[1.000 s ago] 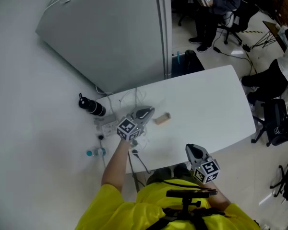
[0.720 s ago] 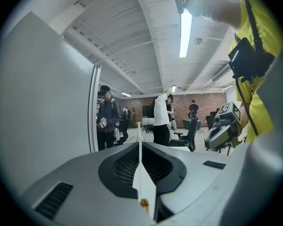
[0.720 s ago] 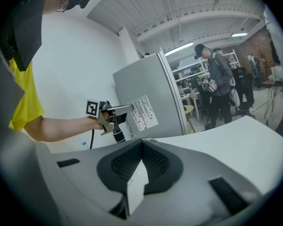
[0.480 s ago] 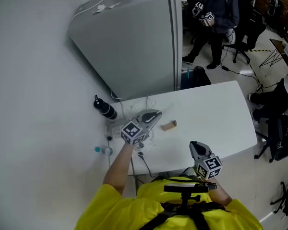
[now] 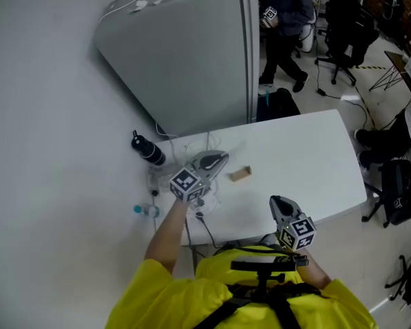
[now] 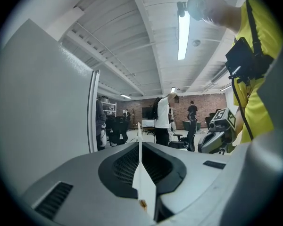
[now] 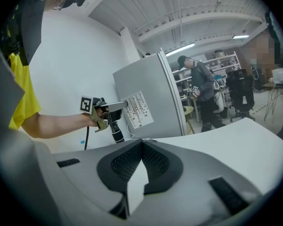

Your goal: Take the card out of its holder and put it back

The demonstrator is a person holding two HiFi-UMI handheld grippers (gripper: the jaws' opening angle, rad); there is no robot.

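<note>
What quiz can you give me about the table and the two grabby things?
1. True or false: the tan holder lies on the white table.
2. Where is the thin white card? A) standing in the holder B) pinched in the left gripper C) flat on the table
3. Fill in the colour: the person's sleeve is ____.

Key: 1 true; 2 B; 3 yellow.
</note>
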